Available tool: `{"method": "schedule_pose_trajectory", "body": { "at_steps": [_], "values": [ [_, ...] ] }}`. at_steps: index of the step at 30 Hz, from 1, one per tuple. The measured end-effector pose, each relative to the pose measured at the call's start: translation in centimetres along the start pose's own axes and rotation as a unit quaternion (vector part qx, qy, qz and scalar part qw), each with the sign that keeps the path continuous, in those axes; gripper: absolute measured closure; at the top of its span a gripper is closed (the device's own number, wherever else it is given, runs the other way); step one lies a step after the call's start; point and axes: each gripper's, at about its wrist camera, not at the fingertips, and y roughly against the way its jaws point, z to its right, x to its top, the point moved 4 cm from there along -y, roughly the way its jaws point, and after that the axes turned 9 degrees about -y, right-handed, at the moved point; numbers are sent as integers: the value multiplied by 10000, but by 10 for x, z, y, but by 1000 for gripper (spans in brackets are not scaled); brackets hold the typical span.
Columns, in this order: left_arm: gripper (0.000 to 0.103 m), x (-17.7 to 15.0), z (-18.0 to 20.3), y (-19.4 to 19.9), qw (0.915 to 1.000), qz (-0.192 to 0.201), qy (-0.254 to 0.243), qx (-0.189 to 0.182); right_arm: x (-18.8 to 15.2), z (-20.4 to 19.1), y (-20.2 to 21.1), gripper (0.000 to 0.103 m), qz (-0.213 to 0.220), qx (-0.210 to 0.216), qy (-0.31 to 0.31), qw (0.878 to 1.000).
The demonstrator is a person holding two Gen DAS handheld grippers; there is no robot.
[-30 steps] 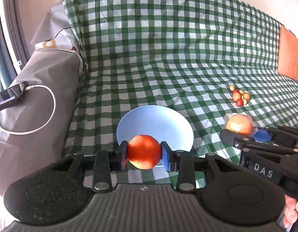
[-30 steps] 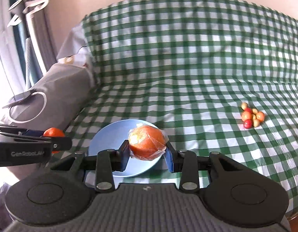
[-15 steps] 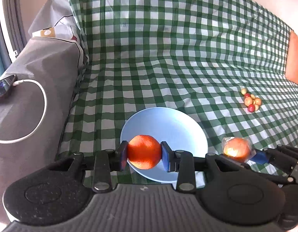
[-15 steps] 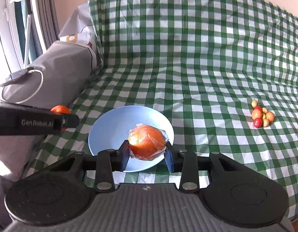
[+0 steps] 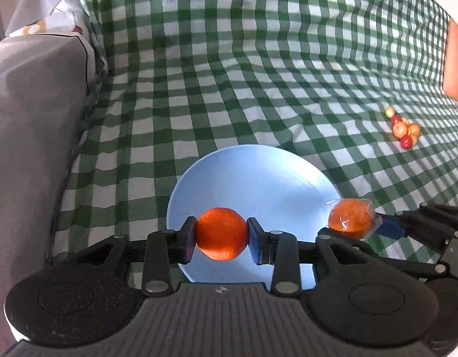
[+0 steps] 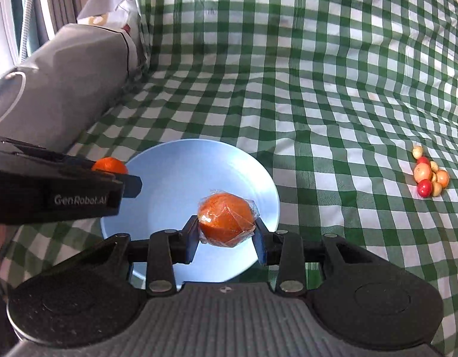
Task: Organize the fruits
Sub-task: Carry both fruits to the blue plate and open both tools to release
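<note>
Both hand-held grippers have come lower and closer to the blue plate [image 5: 252, 178] since a second ago; the plate fills more of each wrist view, and the phone and cable seen earlier at the left edge of the left wrist view are out of frame.

Left hand-held gripper [image 5: 221, 235]: blue pads pinch a bare orange [image 5: 221, 233] at its two sides. Fruit sits over the near part of the plate. Contact with the plate surface cannot be judged.

Right hand-held gripper [image 6: 226, 223]: pinches a second orange wrapped in clear film [image 6: 226, 221], film crinkled and glinting. In the right wrist view this fruit is over the near right part of the plate. In the left wrist view the same wrapped orange [image 5: 351, 215] shows at the plate's right rim, with the right hand-held gripper [image 5: 352, 218] entering from the right edge.

In the right wrist view the left hand-held gripper [image 6: 109, 168] enters from the left, printed lettering on its side; only the top of the bare orange [image 6: 109, 165] shows above its finger, over the plate's left rim.

Plate rests on a green-and-white checked cloth [image 6: 318, 89] that also runs up the backrest behind. Grey padded armrest [image 5: 35, 104] to the left of the plate.

Cluster of small fruits [image 6: 428, 177], red, orange and pale yellow, lies on the cloth well to the right of the plate, touching one another; same cluster [image 5: 403, 129] in the left wrist view. Orange cushion [image 5: 455, 62] at the far right edge.
</note>
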Motion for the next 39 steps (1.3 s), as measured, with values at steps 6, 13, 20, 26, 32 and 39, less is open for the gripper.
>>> {"method": "schedule_pose_trajectory", "body": {
  "at_steps": [6, 13, 20, 26, 32, 39],
  "values": [
    [63, 3, 3, -21, 9999, -128, -96, -17, -1, 3, -19, 64, -121, -51, 43, 9999],
    [0, 15, 1, -9, 9992, 367, -116, 125, 4, 5, -26, 37, -95, -113, 24, 9999],
    [0, 33, 9, 42, 9955, 866, -361, -156, 3, 13, 10, 9, 152, -188, -43, 9997],
    [0, 39, 13, 72, 9938, 1061, -316, -137, 2, 15, 39, 1, 355, -304, -257, 9986],
    [0, 32, 7, 96, 9939, 1094, -105, -98, 6, 13, 66, 1, 504, -290, -345, 9977],
    [0, 19, -4, 123, 9938, 1108, 62, -5, 1, 5, 99, 1, 672, -199, -286, 9971]
  ]
}}
